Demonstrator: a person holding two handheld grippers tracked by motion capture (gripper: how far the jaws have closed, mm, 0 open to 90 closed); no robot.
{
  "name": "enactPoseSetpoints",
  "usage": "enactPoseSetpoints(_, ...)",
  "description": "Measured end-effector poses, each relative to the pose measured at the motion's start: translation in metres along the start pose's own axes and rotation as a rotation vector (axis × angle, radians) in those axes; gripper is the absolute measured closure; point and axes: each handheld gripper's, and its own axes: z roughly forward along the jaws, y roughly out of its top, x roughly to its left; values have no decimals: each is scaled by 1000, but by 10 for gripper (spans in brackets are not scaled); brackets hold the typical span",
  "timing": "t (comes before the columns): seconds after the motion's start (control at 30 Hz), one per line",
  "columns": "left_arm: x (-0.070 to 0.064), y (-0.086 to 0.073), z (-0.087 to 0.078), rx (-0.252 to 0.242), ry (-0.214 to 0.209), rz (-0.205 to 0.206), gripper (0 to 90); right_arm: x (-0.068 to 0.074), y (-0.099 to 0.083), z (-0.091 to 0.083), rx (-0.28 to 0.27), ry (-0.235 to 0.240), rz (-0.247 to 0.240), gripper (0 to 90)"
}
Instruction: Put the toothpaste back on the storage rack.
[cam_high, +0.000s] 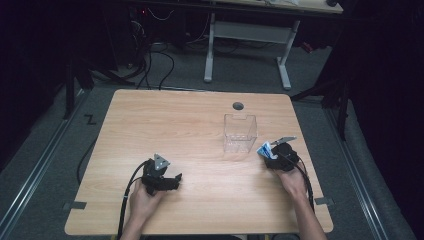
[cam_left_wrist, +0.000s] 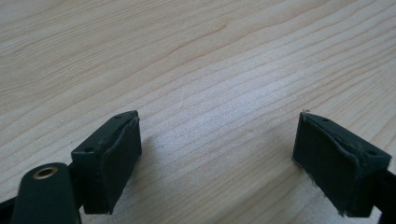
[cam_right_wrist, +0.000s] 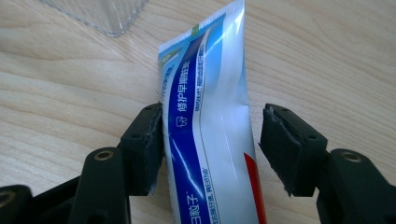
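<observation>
A blue, white and red toothpaste tube (cam_right_wrist: 205, 116) lies between the jaws of my right gripper (cam_right_wrist: 210, 144), its flat crimped end pointing towards a clear plastic box (cam_high: 240, 132). The left pad (cam_right_wrist: 152, 149) touches the tube's edge, while a narrow gap separates the right pad (cam_right_wrist: 280, 149) from it, so this gripper is open around the tube. In the high view my right gripper (cam_high: 272, 152) sits just right of the box, and the tube's end (cam_high: 264, 149) pokes out of it. My left gripper (cam_high: 172, 182) rests low over bare wood at the front left, its jaws wide open and empty.
The wooden table (cam_high: 165, 120) has a round cable hole (cam_high: 238, 106) behind the box. A corner of the clear box (cam_right_wrist: 100, 14) appears at the top of the right gripper view. A white-legged desk (cam_high: 247, 35) and cables stand on the floor beyond.
</observation>
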Motion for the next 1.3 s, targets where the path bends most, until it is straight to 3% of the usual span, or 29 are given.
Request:
enactPoseSetpoints(0.37,0,0,0,0,0,0,155,-6,3,5,36,55,34,476)
enactPoseSetpoints(0.63,0,0,0,-1,0,-1,155,-6,9,5,72,47,10,510)
enactPoseSetpoints(0.8,0,0,0,0,0,0,155,-6,11,4,99,11,-6,639)
enactPoseSetpoints(0.9,0,0,0,0,0,0,155,-7,13,4,117,11,-9,661)
enactPoseSetpoints(1.2,0,0,0,0,0,0,155,-5,14,2,125,14,-22,690)
enactPoseSetpoints(1.3,0,0,0,-1,0,-1,155,-7,14,-4,88,43,3,695)
